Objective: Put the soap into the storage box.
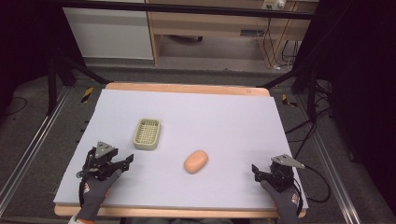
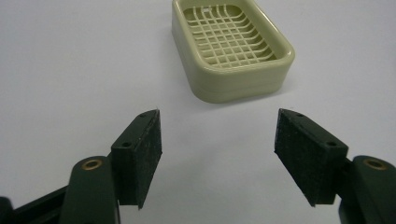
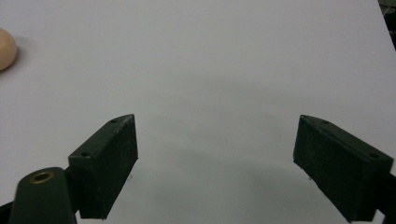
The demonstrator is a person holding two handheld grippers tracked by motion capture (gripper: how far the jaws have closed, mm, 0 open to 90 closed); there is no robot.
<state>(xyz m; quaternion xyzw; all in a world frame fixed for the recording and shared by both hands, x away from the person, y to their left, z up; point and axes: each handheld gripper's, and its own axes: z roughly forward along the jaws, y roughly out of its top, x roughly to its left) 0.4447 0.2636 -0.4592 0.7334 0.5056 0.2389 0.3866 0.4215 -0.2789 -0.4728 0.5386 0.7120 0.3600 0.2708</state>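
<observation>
While both hands rest at near edge of table point(image 1: 187, 100), left gripper point(image 1: 122, 164) gapes empty, aimed at soap dish point(image 1: 147, 134) just ahead; peach soap point(image 1: 195, 161) lies mid-table, likely meant for dish; right gripper point(image 1: 256, 171) wide apart, empty, beside soap.

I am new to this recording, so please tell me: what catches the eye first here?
An orange soap bar lies alone near the middle of the pale table, with an empty green soap dish up-left of it. The left gripper and right gripper wait open at the near corners.
</observation>
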